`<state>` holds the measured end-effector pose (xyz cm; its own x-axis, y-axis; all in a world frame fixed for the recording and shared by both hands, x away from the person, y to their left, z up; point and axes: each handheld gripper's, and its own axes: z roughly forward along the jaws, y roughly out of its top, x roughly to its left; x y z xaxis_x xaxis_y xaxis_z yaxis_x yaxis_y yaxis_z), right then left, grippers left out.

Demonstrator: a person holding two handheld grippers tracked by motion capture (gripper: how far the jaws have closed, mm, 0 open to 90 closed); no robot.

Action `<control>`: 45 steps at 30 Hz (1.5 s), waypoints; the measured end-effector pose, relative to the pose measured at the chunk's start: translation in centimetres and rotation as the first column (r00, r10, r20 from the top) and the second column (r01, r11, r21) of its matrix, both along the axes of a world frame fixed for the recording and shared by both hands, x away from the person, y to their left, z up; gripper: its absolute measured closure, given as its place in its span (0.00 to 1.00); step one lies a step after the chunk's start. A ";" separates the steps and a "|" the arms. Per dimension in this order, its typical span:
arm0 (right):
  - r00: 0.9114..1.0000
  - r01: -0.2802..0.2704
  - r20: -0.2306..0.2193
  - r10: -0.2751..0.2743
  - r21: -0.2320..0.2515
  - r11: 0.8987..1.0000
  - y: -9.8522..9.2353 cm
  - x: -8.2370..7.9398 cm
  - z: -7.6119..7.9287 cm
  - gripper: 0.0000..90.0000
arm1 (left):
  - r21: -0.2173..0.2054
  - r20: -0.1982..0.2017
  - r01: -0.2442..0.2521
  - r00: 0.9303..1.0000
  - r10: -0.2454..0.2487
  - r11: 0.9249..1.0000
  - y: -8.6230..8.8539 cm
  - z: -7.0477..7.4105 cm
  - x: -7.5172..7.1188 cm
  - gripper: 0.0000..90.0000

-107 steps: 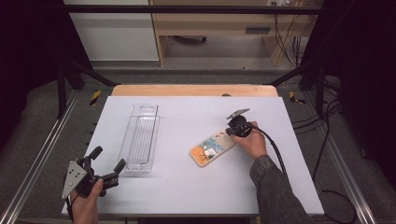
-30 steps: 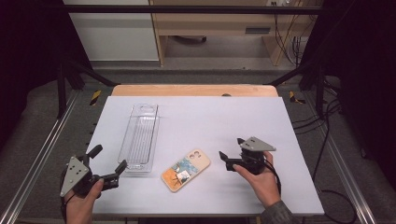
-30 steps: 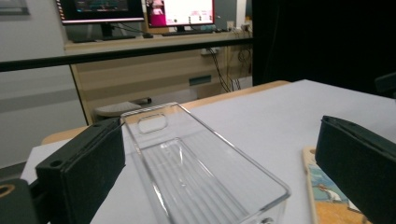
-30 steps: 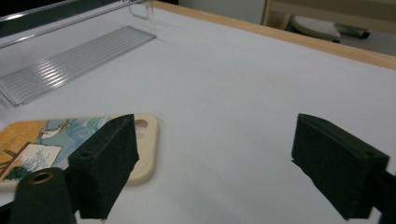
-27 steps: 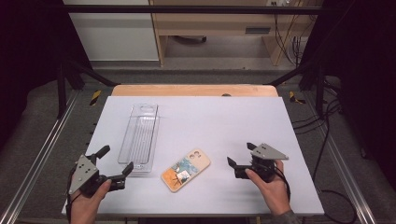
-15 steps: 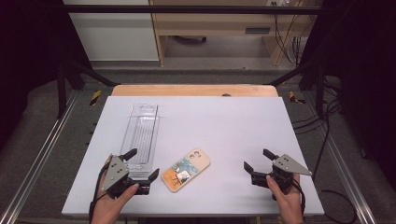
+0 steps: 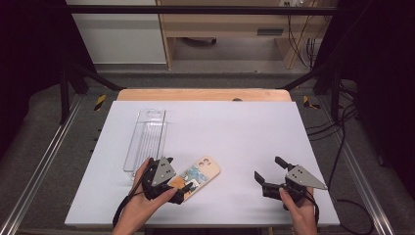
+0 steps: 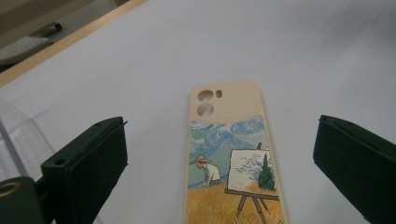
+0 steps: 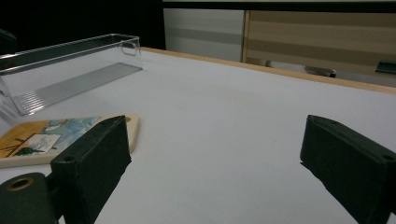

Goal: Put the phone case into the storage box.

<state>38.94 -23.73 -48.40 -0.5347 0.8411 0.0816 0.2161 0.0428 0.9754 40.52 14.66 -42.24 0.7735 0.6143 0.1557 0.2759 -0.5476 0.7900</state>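
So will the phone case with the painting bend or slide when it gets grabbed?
The phone case looks thin and rubbery, so it probably flexes slightly. It lies flat on the smooth white table, so it may slide rather than tip. It's likely light.

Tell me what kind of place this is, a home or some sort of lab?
Most likely a lab or recording workbench, not a home. A bare white table stands inside a dark metal frame, cables trail across the grey floor, and a person holds a left claw and right claw.
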 end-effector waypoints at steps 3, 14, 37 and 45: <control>1.000 -0.002 -0.005 0.002 0.004 1.000 0.0 0.0 0.0 0.08 | 0.005 -0.010 0.011 1.000 -0.011 1.000 -0.5 0.1 0.4 0.03; 0.999 -0.022 -0.023 0.022 0.004 1.000 0.2 -0.1 -0.2 0.06 | 0.048 -0.075 -0.006 0.997 0.009 0.999 -1.7 -0.7 1.6 0.05; 0.997 -0.056 -0.044 0.056 0.018 0.998 0.6 -0.1 -0.3 0.06 | 0.184 -0.212 0.021 0.977 0.019 0.983 -2.4 -4.8 2.4 0.05; 0.996 -0.077 -0.051 0.077 0.003 0.997 1.1 0.0 -0.5 0.06 | 0.181 -0.241 0.009 0.970 0.035 0.983 -2.2 -5.5 3.0 0.04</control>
